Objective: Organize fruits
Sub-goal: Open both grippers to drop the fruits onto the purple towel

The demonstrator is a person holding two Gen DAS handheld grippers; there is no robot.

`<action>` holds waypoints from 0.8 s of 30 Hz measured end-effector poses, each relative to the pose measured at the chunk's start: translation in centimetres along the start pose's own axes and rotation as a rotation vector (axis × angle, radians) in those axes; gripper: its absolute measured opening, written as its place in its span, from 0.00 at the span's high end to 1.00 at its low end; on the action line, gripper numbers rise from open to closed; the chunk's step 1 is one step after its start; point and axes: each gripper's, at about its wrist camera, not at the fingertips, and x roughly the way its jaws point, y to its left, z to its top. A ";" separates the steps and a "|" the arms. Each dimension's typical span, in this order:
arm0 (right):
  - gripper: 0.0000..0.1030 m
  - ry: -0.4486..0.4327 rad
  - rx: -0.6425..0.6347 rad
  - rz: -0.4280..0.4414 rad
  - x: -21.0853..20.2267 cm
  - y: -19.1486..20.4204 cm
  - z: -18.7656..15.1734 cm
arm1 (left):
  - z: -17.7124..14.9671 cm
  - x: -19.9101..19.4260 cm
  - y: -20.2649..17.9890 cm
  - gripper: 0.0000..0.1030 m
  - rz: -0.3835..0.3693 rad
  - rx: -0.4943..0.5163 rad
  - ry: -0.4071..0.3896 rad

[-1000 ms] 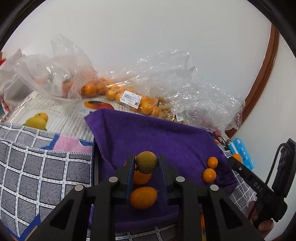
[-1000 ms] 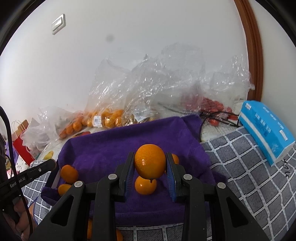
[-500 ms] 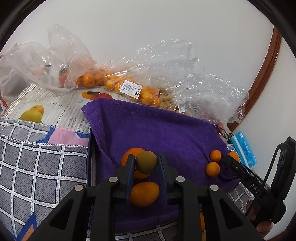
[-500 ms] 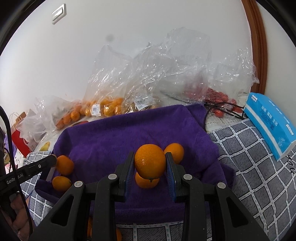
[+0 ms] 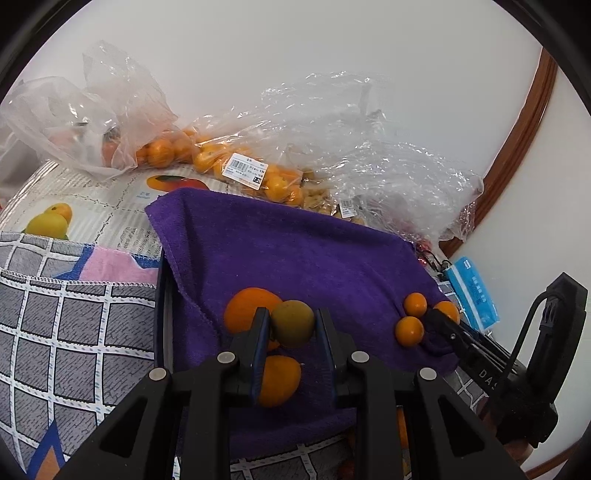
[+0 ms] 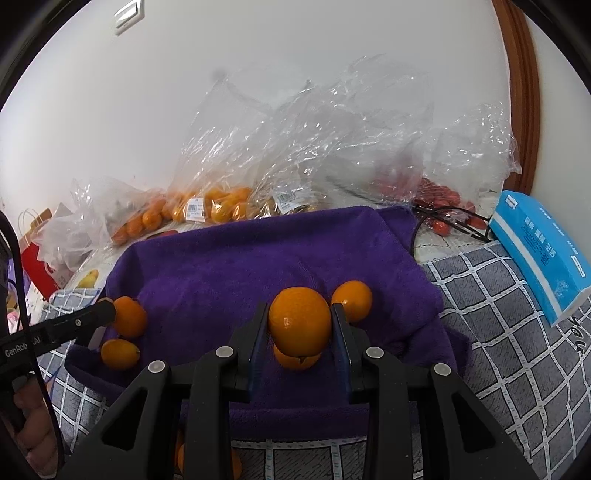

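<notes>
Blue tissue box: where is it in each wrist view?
Left wrist: blue tissue box at the far right edge, past the purple towel's right corner.
Right wrist: blue tissue box at right, on the grey checked cloth.
Shared landmark: the purple towel.

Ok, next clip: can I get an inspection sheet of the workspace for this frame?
Surface: purple towel spread over a grey checked cloth.
Job's things: loose oranges on the towel, two at its left and two at its right; more oranges in a labelled bag behind.
Clutter: clear plastic bags, blue tissue pack, small red fruit, paper bag.
Grippers: left gripper shut on a greenish fruit; right gripper shut on an orange.
Cables: black cable by the red fruit.
Surroundings: white wall, wooden trim, wall switch.
</notes>
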 end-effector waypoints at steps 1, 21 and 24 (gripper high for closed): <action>0.69 0.003 -0.004 -0.001 0.1 0.1 0.0 | 0.0 0.1 0.0 0.77 -0.003 0.003 0.004; 0.69 0.056 -0.055 -0.024 1.2 0.7 -0.4 | -0.5 0.7 -1.3 0.77 -0.027 0.076 0.039; 0.69 0.056 -0.058 -0.023 1.3 0.7 -0.3 | -0.6 0.8 -1.5 0.77 -0.026 0.088 0.042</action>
